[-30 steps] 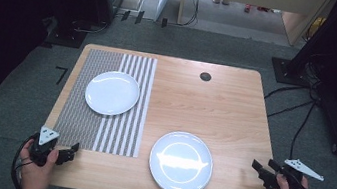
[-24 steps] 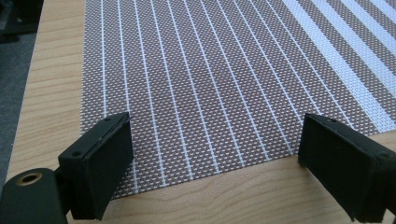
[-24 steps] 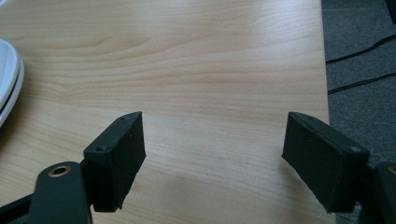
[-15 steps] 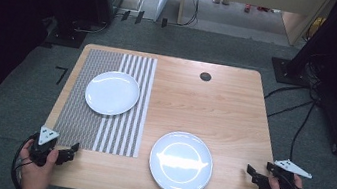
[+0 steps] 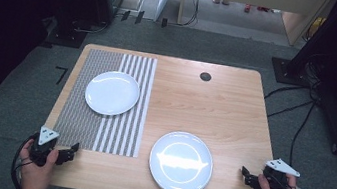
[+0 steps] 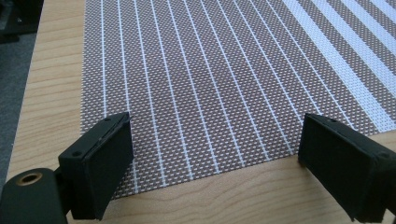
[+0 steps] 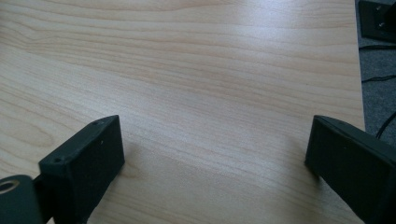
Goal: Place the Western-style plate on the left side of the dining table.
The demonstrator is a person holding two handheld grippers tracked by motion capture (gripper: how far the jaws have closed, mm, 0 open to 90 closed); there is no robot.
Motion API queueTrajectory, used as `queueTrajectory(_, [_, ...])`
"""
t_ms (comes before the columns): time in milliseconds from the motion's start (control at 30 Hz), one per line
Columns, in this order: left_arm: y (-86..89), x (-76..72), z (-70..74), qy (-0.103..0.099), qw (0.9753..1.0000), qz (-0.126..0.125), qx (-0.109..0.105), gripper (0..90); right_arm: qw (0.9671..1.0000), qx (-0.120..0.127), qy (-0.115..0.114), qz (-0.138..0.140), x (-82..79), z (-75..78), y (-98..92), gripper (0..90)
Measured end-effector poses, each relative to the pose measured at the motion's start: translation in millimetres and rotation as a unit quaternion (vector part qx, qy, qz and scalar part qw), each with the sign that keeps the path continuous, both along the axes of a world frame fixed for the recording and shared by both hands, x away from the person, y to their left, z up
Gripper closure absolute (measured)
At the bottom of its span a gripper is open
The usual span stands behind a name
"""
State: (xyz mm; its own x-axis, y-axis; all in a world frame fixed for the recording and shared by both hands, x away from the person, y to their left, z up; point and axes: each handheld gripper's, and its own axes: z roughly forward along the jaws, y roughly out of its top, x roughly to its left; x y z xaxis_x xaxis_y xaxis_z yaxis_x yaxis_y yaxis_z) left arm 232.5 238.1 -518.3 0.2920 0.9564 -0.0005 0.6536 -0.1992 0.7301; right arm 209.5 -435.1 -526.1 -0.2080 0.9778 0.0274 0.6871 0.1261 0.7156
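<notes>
Right now both grippers sit low at the person's edge of the wooden worktop (image 5: 215,106), each held in a hand and well apart from the other. The left gripper (image 5: 68,152) rests at the near left corner, its jaws spread wide with nothing between them; in the left gripper view those jaws frame the near edge of the striped placemat (image 6: 210,84), which lies flat just ahead of them. The right gripper (image 5: 246,177) is at the near right edge, jaws likewise spread and empty, and the right gripper view looks across bare wood between them. A stack of white plates (image 5: 180,163) stands on the bare wood near the front edge, between the two grippers and closer to the right one, touched by neither. A single white plate (image 5: 112,92) lies on the placemat farther back on the left. A small dark round cap (image 5: 204,76) sits in the worktop near its far edge.
</notes>
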Motion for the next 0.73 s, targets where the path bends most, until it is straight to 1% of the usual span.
queueTrajectory(67, [0.0, 0.0, 0.0, 0.000, 1.0000, 0.000, 0.000, 10.2, 1.0000, -0.001, 0.004, -0.001, 0.6, -0.3, 1.9, 0.0])
queueTrajectory(267, [-0.1, 0.0, 0.0, 0.000, 1.0000, 0.000, 0.001, 10.2, 1.0000, -0.001, 0.006, -0.005, 0.9, -0.5, 4.2, 0.0])
queueTrajectory(733, [0.6, 0.0, 0.0, 0.000, 1.0000, 0.001, -0.005, 10.2, 1.0000, -0.001, 0.006, -0.005, 0.8, -0.5, 4.3, 0.0])
